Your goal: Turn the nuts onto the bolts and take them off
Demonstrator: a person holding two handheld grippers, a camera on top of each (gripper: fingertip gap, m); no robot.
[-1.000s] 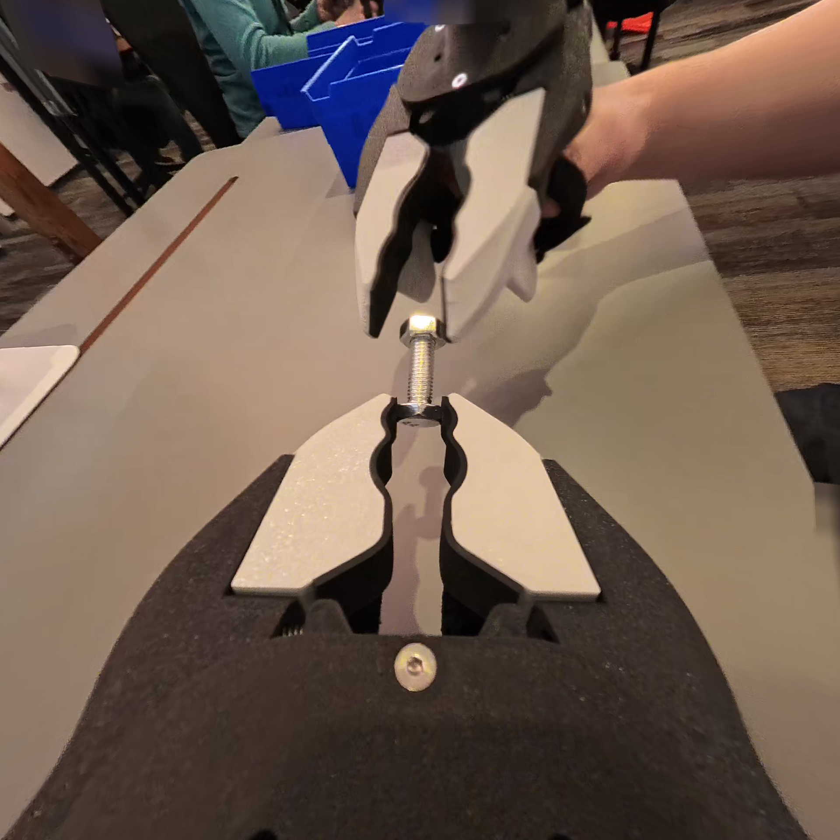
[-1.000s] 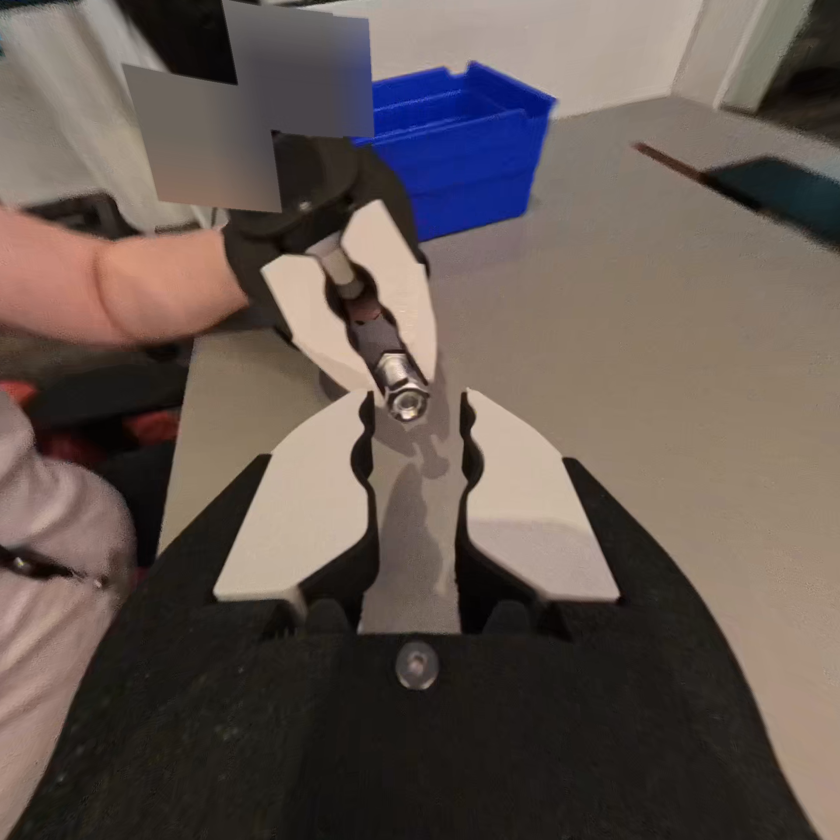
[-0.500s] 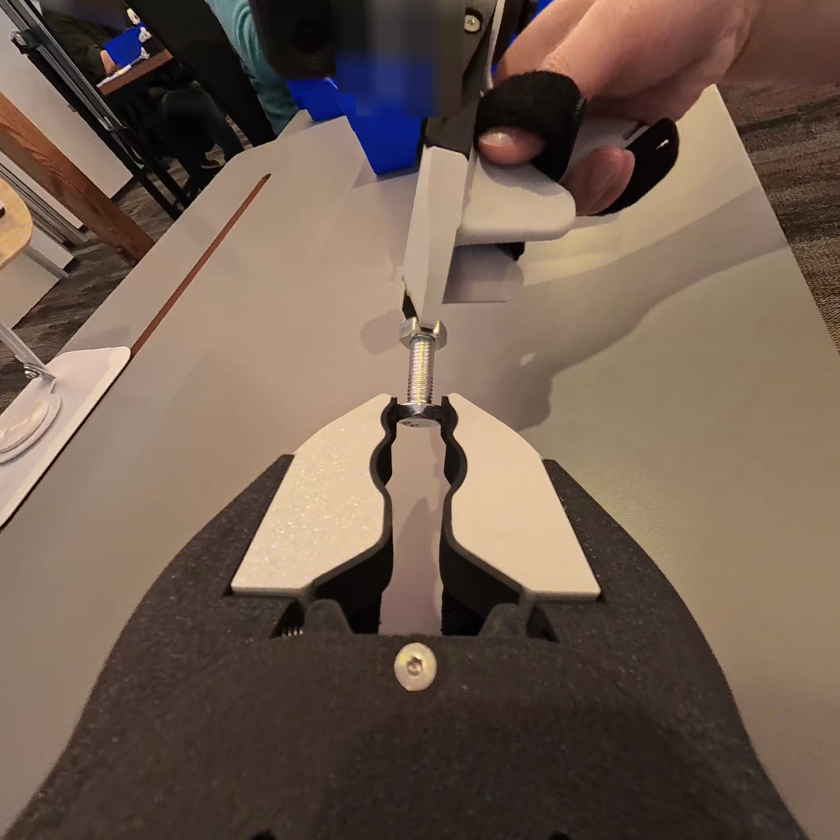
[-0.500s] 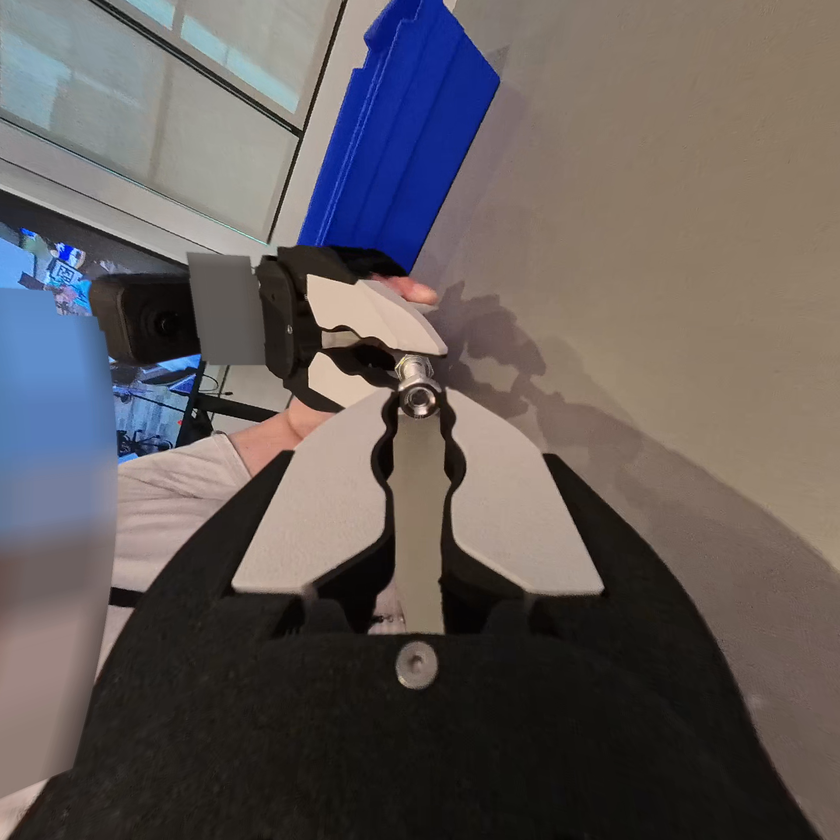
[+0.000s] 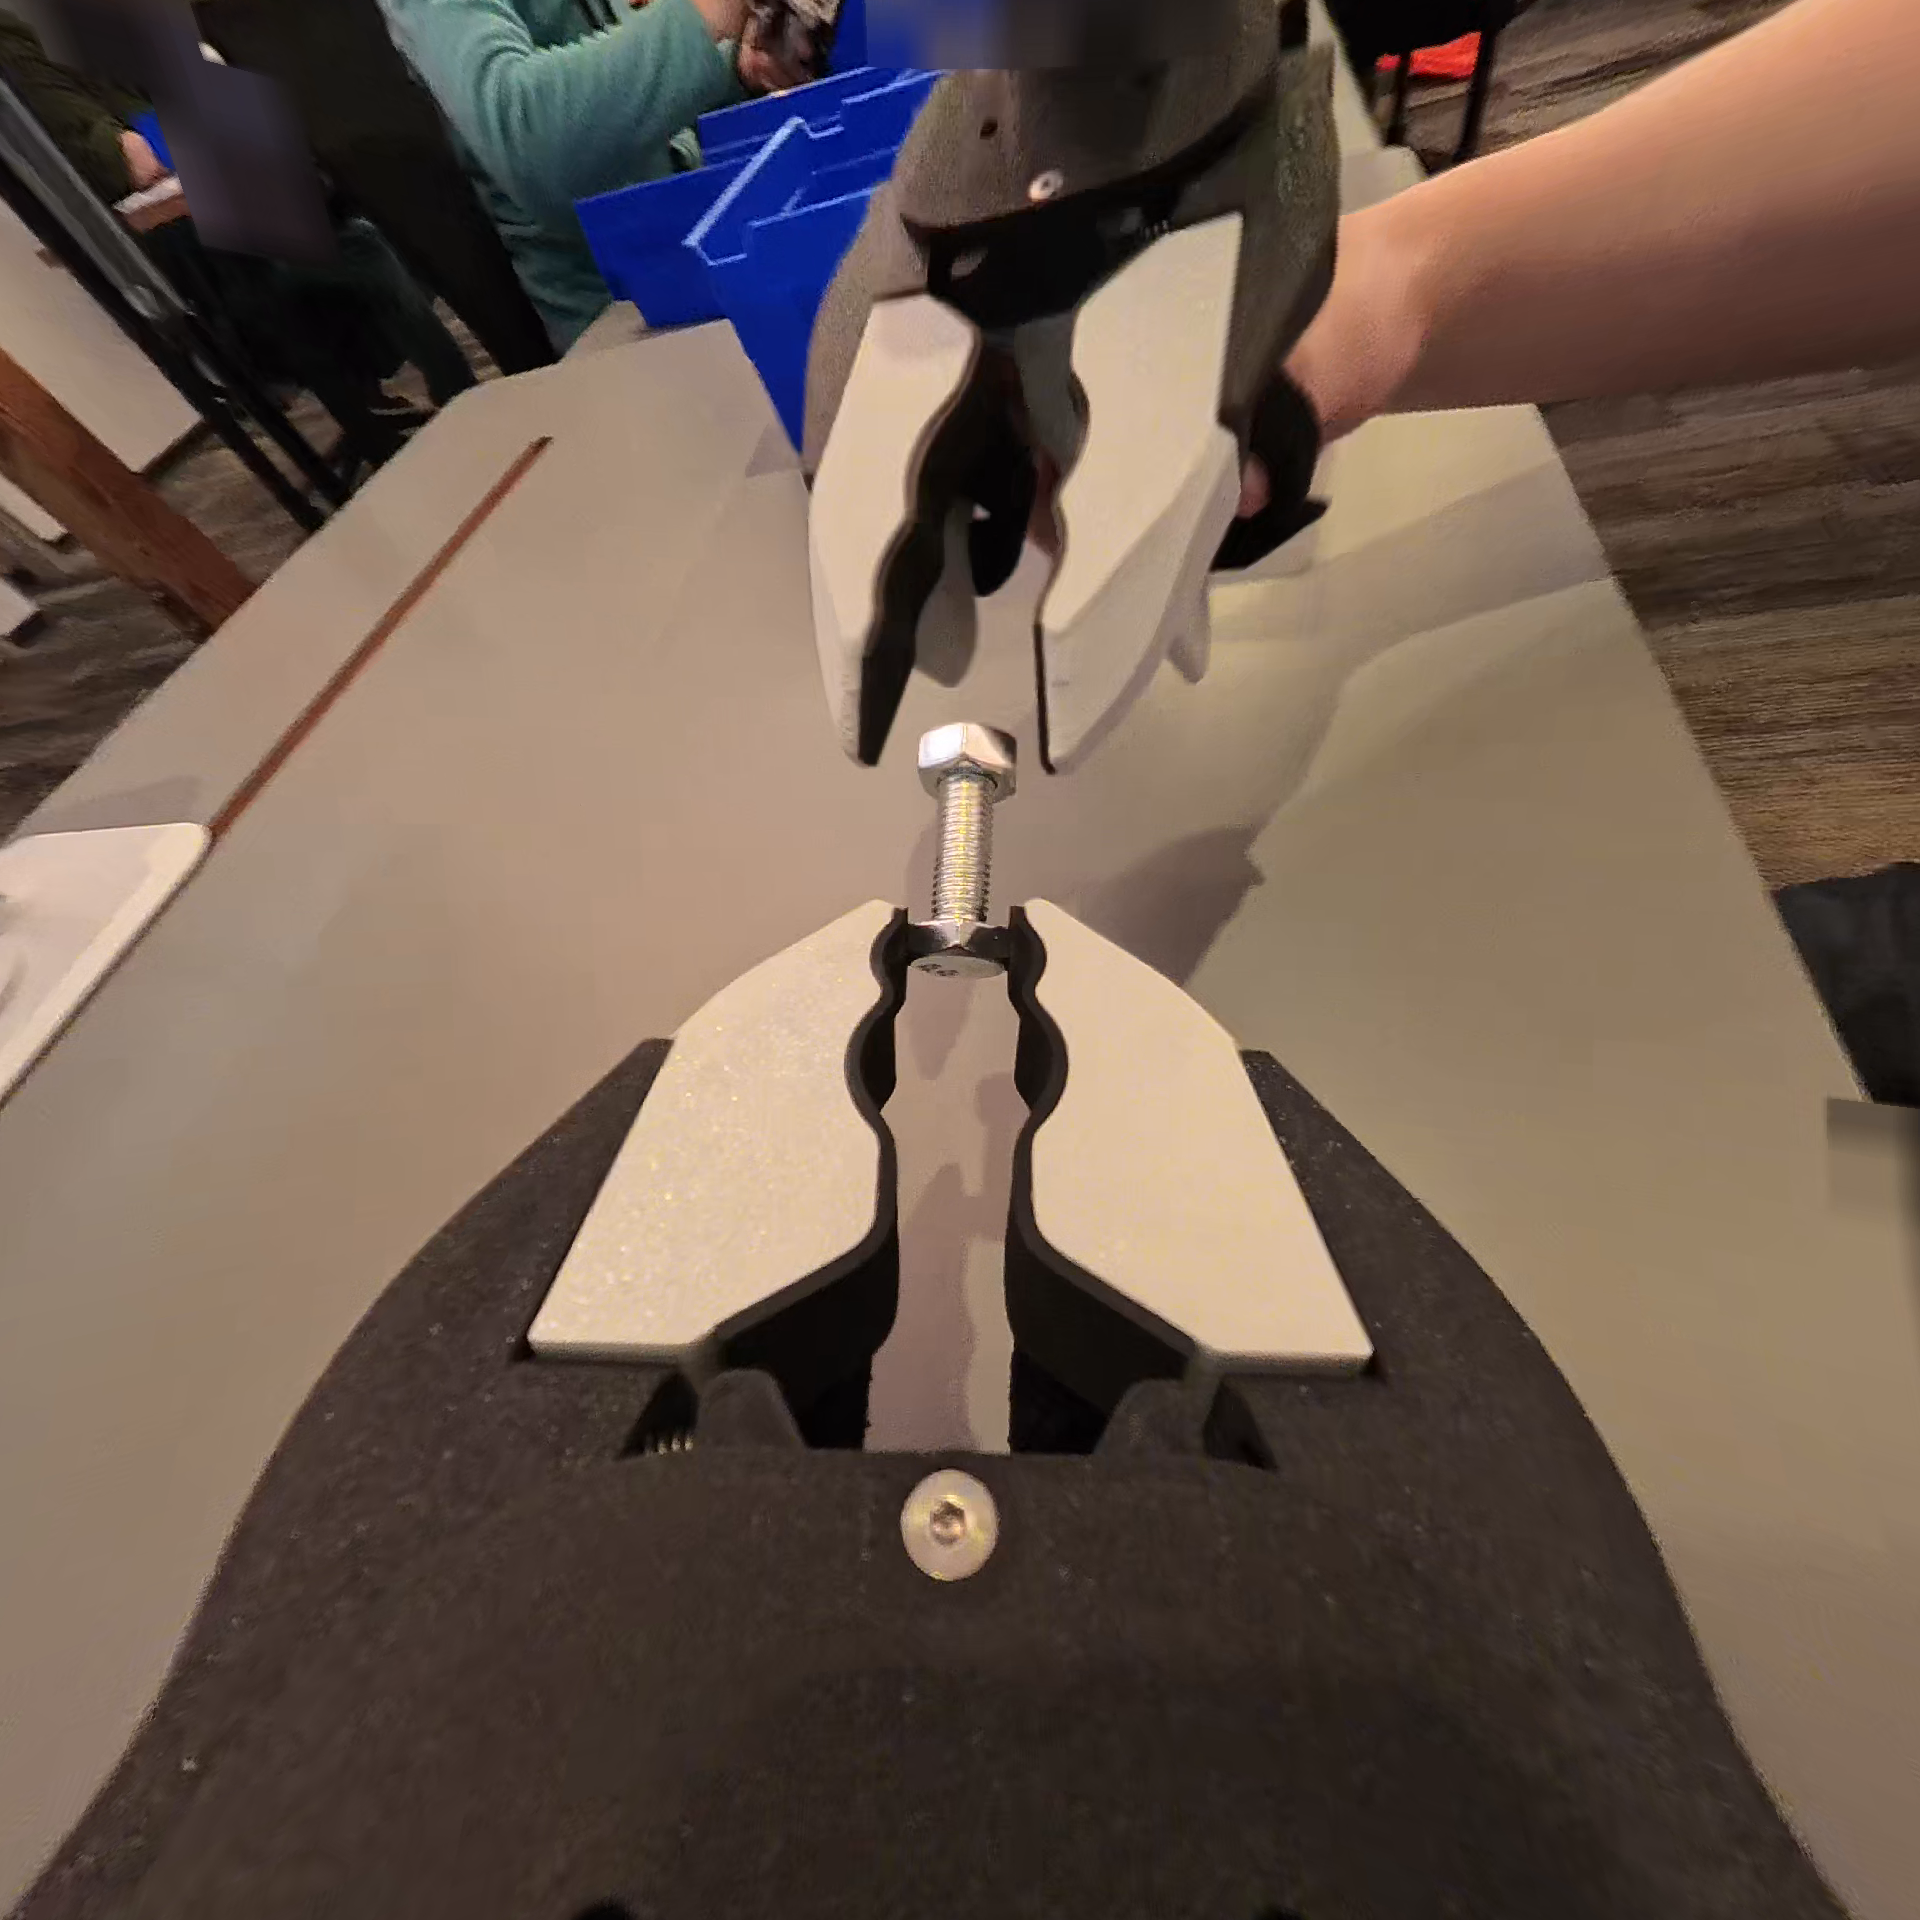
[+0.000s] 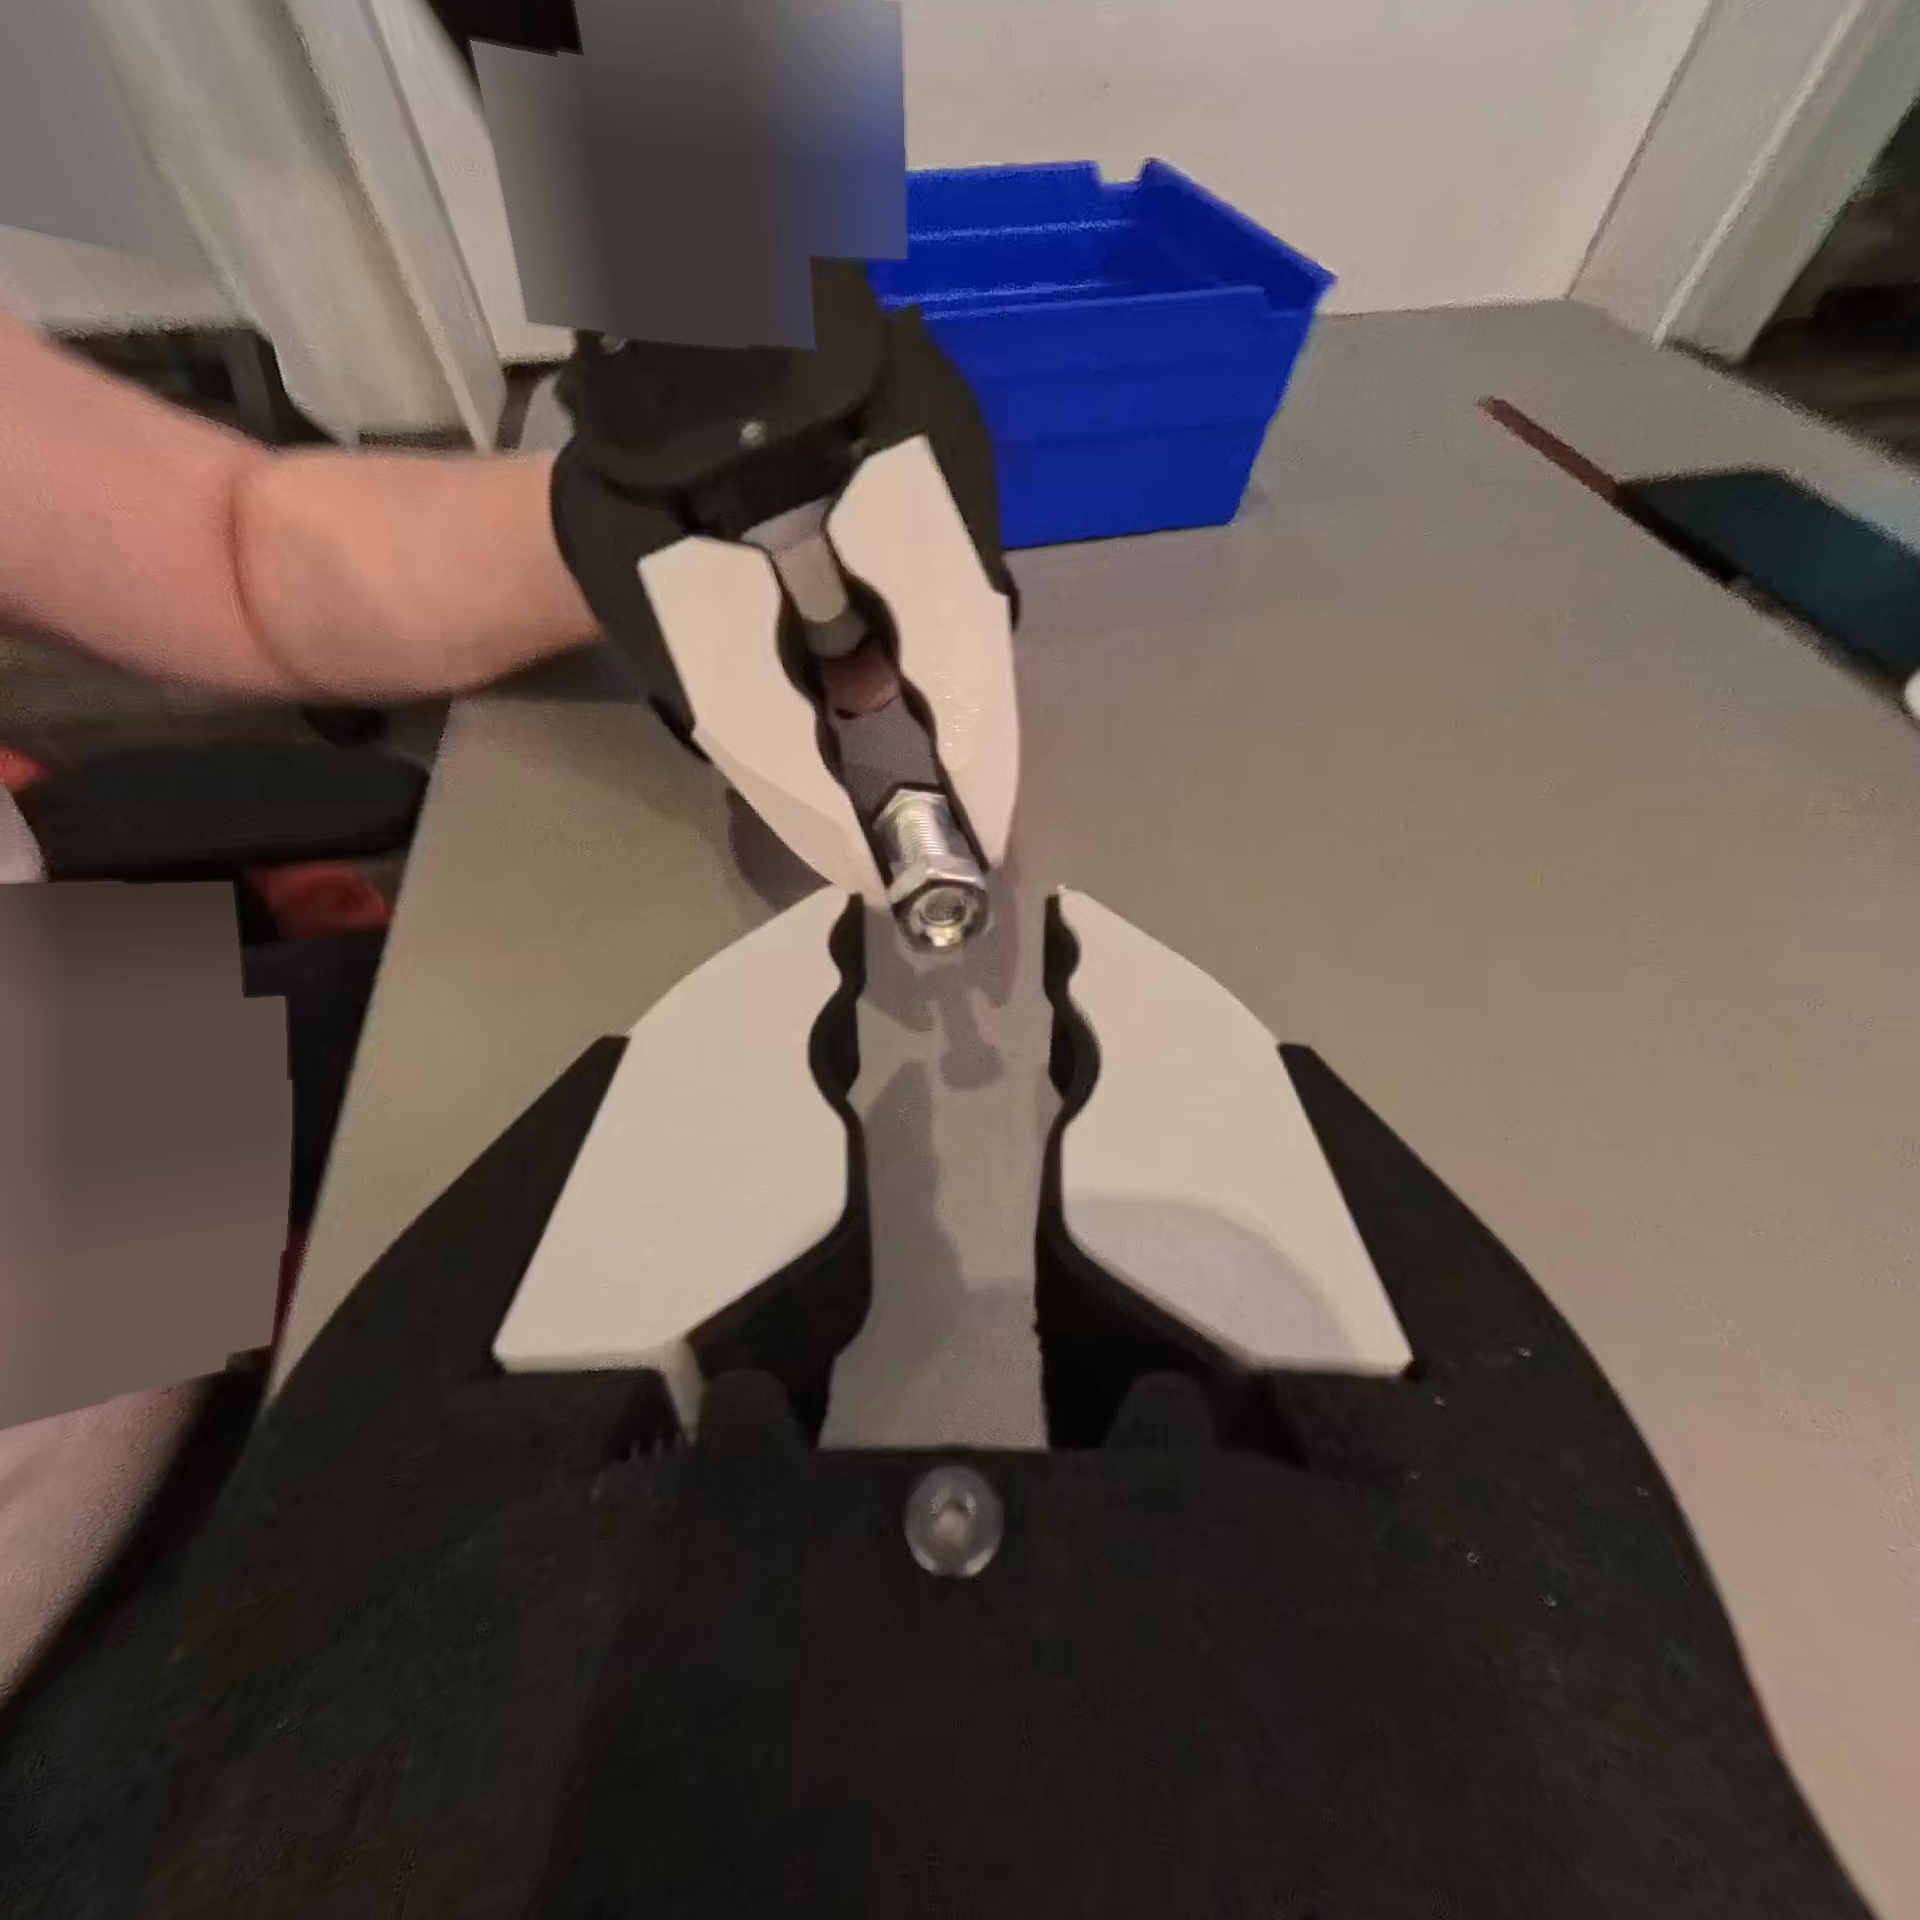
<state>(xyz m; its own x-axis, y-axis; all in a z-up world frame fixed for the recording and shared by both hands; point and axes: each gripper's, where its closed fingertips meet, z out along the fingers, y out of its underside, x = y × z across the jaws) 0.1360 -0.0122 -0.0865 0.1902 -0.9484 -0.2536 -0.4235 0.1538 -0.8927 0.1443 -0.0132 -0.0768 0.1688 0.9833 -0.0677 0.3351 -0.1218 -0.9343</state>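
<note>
Left hand-held gripper [image 5: 956,930]: clamped on the bolt [image 5: 961,847] by its head; shank points to 12 o'clock above the bench [image 5: 468,831].
Nut [image 5: 966,756]: seated at the shank's far end.
Right hand-held gripper [image 6: 951,914]: fingers apart, straddling the nut, not gripping it.
Key relation: nut lies dead ahead at 12 o'clock of the right hand-held gripper; bolt axis runs gripper to gripper.
Nearer hand: right, judged.
Writing: none legible.

Nut [image 5: 966,750] btwn R tongs [image 5: 951,764]
</note>
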